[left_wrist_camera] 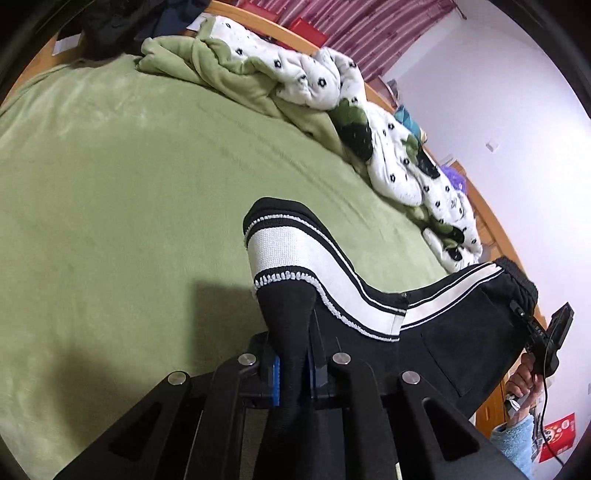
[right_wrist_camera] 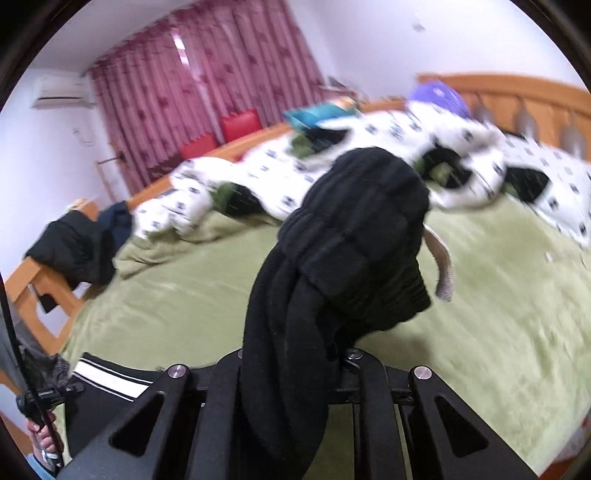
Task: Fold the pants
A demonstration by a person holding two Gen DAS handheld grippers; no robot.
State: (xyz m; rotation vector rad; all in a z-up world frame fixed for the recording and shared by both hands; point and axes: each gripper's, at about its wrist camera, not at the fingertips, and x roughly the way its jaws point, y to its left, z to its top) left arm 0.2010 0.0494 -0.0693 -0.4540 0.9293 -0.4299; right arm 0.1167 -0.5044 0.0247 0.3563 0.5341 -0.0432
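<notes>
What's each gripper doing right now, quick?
Left gripper: shut on the pants, at the cuff end.
Right gripper: shut on the pants, at the black waistband end.

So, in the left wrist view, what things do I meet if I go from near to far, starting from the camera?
left gripper, shut on the pants → bare green sheet → rumpled white patterned quilt → wooden bed frame → pink curtain.
</notes>
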